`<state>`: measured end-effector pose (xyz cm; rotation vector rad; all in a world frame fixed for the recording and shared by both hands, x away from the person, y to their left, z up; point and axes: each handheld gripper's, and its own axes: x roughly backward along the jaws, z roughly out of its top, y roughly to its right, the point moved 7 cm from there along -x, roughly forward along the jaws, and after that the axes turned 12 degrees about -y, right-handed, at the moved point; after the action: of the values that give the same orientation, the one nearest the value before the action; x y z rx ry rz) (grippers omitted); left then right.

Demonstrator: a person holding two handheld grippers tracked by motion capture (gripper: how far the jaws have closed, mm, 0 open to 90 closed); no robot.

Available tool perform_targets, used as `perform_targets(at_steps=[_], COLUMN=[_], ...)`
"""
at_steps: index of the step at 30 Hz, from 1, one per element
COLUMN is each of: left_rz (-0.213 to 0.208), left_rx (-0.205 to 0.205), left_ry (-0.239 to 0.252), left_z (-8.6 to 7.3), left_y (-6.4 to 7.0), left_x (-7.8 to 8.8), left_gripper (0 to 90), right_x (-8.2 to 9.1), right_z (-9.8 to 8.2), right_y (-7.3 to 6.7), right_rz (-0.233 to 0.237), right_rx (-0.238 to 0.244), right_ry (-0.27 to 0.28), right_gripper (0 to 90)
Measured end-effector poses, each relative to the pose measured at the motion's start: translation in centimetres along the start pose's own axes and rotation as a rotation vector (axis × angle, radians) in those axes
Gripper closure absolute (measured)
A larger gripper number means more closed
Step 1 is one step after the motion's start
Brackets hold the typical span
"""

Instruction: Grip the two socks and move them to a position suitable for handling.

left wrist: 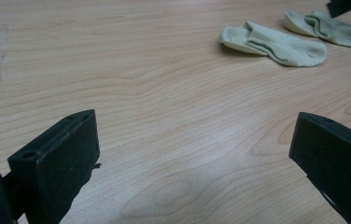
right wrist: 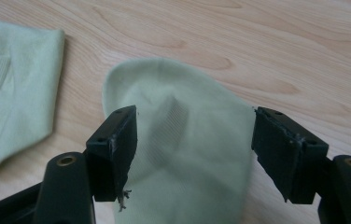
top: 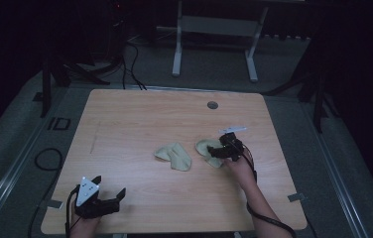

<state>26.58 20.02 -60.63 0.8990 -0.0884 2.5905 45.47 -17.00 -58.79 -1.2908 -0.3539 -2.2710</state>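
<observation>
Two jaws of my right gripper [right wrist: 192,154] stand apart over the near sock [right wrist: 187,154]; the pale cloth lies between them, and neither pad presses on it. That sock lies flat on the wooden table [top: 125,124], right of centre, under the right gripper in the high view [top: 226,148]. Just beside it, toward the middle of the table, lies the second sock [top: 173,156], apart from the first by a narrow strip of wood. My left gripper [top: 106,198] rests at the near left corner, its jaws spread wide over bare wood.
</observation>
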Motion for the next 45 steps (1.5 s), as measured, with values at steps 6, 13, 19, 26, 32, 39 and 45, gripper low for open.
perform_targets(at_steps=[6,13,19,26,32,39,45], left_rz=[-0.002,-0.007,-0.012,-0.014,-0.013,-0.013,-0.012], left_rx=[-0.002,-0.003,-0.004,0.002,0.008,0.007,0.004], left_ry=[0.000,0.000,-0.005,-0.008,-0.005,-0.008,-0.013], left_z=[0.0,0.0,-0.1,-0.1,-0.1,-0.1,-0.1], left_y=[0.0,0.0,0.1,0.1,0.0,0.1,0.2], left_x=[0.0,0.1,0.0,0.0,0.1,0.0,0.0], left_gripper=[1.5,1.5,1.5,1.5,1.5,1.5,1.5], right_x=[-1.8,-2.8,-2.7,-2.4,-2.0,0.4,2.8], right_z=[0.8,0.2,0.1,0.3,0.3,0.5,0.1], right_y=[-0.3,-0.5,-0.9,-1.1,-1.2,-1.7,-2.5], right_rz=[-0.004,-0.062,-0.058,-0.095,-0.095,-0.080,-0.067], right_rx=[-0.010,0.025,0.034,0.046,0.061,0.078,0.117], right_ry=[-0.025,-0.027,-0.011,-0.031,-0.075,-0.039,-0.007], right_gripper=[30.8,33.3,45.1,78.7,80.8,81.0,81.0])
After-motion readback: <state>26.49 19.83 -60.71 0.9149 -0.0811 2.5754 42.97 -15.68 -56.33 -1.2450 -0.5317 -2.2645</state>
